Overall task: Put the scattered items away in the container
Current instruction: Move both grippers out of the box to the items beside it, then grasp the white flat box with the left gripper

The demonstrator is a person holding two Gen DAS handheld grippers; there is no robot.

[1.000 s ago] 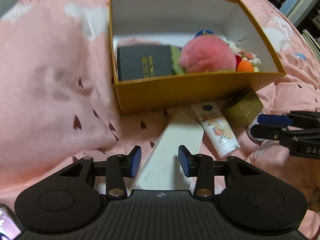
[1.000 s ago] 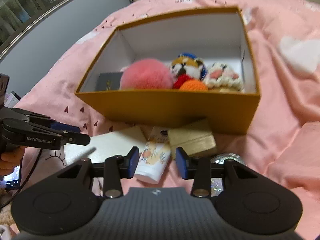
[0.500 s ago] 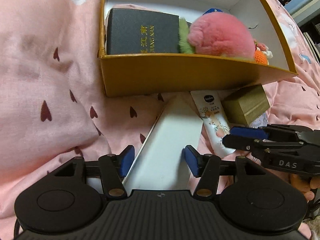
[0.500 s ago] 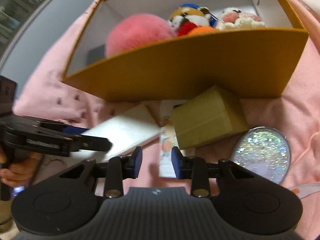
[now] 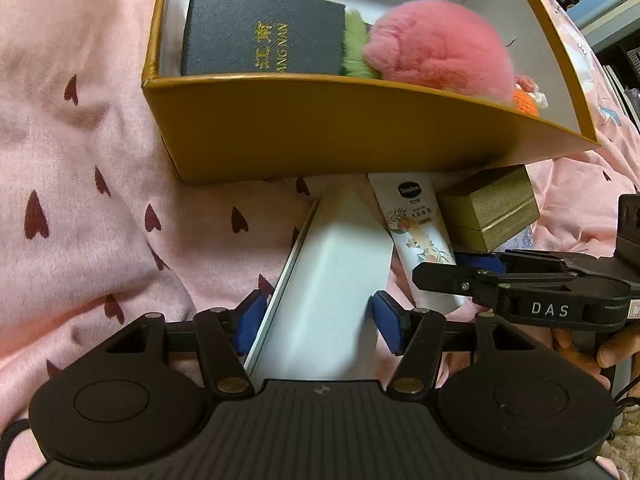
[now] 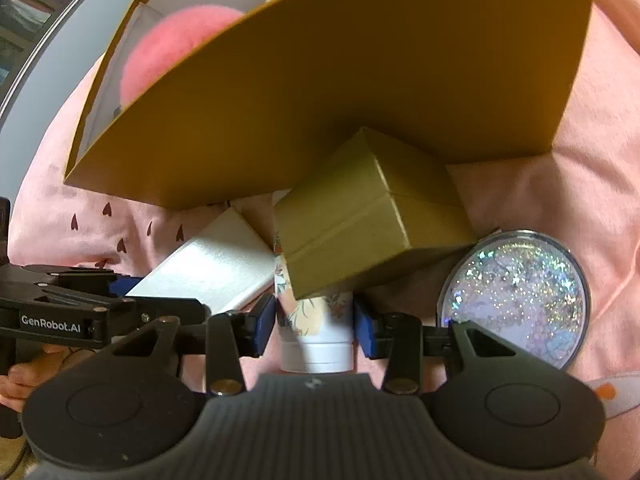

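Observation:
A mustard-yellow container (image 5: 340, 132) (image 6: 360, 80) stands on the pink blanket. In front of it lie a flat white box (image 5: 332, 280) (image 6: 216, 268), a floral hand-cream tube (image 5: 416, 224) (image 6: 316, 344) and a small gold box (image 5: 492, 208) (image 6: 360, 224) that rests across the tube. My left gripper (image 5: 319, 322) (image 6: 160, 296) stands open astride the white box, its blue pads close to both long sides. My right gripper (image 6: 314, 326) (image 5: 440, 268) has the tube's cap end between its jaws, which are opening.
A round glitter compact (image 6: 516, 296) lies to the right of the gold box. Inside the container are a dark book-like case (image 5: 260, 32), a pink plush (image 5: 436, 48) and small crochet toys (image 5: 526, 102). The two grippers sit side by side, close together.
Both grippers have sunk toward the items in front of the container. The left jaws widened and now straddle the white box. The right jaws came down around the tube's cap end.

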